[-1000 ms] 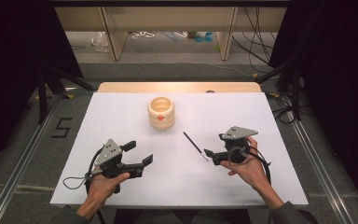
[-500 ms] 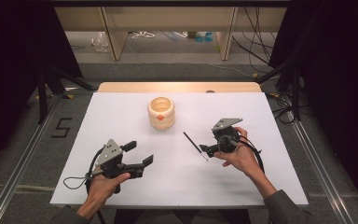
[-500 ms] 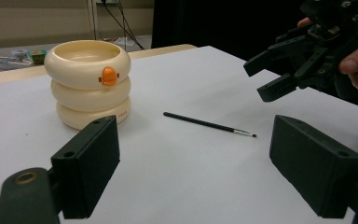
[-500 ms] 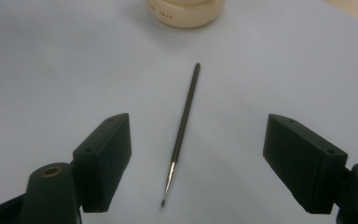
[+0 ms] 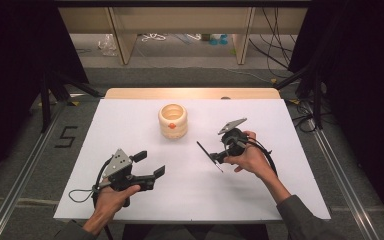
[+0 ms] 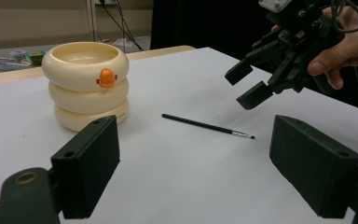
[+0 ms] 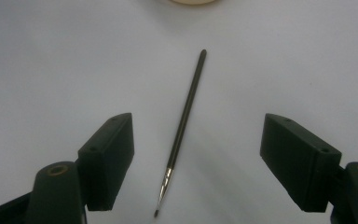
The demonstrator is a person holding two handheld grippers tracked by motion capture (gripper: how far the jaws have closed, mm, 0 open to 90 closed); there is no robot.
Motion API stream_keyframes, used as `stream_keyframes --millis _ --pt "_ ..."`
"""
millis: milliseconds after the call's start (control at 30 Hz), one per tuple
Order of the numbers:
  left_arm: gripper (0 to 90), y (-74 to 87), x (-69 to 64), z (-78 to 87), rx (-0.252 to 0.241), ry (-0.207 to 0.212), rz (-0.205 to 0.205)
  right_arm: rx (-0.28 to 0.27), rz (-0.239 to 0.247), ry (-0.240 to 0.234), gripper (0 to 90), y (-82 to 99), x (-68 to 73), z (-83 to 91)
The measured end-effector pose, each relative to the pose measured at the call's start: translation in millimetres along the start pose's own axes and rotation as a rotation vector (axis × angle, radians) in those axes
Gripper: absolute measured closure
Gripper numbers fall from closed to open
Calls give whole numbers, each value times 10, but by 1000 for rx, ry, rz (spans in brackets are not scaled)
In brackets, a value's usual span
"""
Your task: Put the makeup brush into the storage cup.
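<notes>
The left tongs (image 5: 150, 165) rest low over the white counter (image 5: 130, 130), jaws wide and empty; the cream ringed pot (image 5: 173, 120) stands beyond; the thin black paintbrush (image 5: 209, 156) lies flat on the counter; the right tongs (image 5: 217, 156) hover over it, jaws just been closing, wide, straddling the brush without touching.

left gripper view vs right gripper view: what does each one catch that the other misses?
Left gripper view alone: the cream ring-stacked pot in full, with its orange duck-bill knob, and the right gripper held in a hand above the brush tip, jaws apart.

Right gripper view alone: a straight-down look at the paintbrush lying between that gripper's own open jaws, untouched, silver ferrule nearest the camera.

Both: the thin black paintbrush flat on the white table, and the pot, just its base edge in the right gripper view.
</notes>
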State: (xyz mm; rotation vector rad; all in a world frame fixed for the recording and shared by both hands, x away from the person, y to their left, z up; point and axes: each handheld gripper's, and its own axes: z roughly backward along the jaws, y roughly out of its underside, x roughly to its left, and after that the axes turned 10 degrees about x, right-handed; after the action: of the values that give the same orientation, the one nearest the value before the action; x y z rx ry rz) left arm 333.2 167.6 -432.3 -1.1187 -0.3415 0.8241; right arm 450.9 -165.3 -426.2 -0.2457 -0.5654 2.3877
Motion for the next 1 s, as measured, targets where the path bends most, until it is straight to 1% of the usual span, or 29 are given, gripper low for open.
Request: stream_keyframes --millis 33,67,100,233,300,333,367,400,433,467,500,533,633,667,700,733,767,800,833,867,900,933,1000 --pt "155 0 0 1 0 0 0 2 -1 -3 279 -15 4 -12" --pt "155 0 2 3 -1 -1 -1 13 10 -2 295 -50 0 -26" --pt "155 0 2 3 -1 -1 -1 22 4 -4 299 -66 0 -32" --pt "155 8 6 6 4 2 -5 48 18 -2 311 -120 -15 -62" --pt "154 6 8 9 3 0 -7 69 15 3 329 -181 -12 -94" --pt "155 6 8 9 3 0 -7 69 15 3 329 -181 -12 -94" --pt "155 6 8 7 3 0 -7 91 18 5 341 -214 -2 -125" --pt "155 6 8 7 3 0 -7 91 18 5 341 -214 -2 -125" --pt "155 7 5 5 3 1 -3 113 10 -4 359 -242 13 -155" --pt "155 7 5 5 3 1 -3 128 17 -1 366 -254 14 -168" --pt "155 7 5 5 3 2 -3 128 17 -1 366 -254 14 -168" --pt "155 7 6 5 3 1 -3 141 9 -4 373 -264 25 -183" --pt "155 8 11 7 0 3 -1 176 14 -6 385 -299 36 -226" --pt "154 8 14 9 0 5 -3 184 21 -6 391 -309 38 -240" --pt "155 7 14 10 0 7 -2 200 28 -19 406 -325 49 -267" --pt "155 7 14 10 0 7 -2 200 28 -19 406 -325 49 -267" --pt "155 7 11 9 2 5 -2 215 40 -26 416 -335 51 -295" --pt "155 7 11 9 2 5 -2 215 40 -26 416 -335 51 -295" --pt "155 8 9 11 4 7 -5 233 32 -28 431 -339 52 -317" --pt "155 8 9 11 4 7 -5 233 32 -28 431 -339 52 -317" --pt "155 8 11 11 3 7 -4 244 25 -30 453 -346 38 -330" --pt "155 8 11 11 3 7 -4 244 25 -30 453 -346 38 -330" --pt "154 8 11 11 4 10 0 249 18 -32 480 -350 22 -330"
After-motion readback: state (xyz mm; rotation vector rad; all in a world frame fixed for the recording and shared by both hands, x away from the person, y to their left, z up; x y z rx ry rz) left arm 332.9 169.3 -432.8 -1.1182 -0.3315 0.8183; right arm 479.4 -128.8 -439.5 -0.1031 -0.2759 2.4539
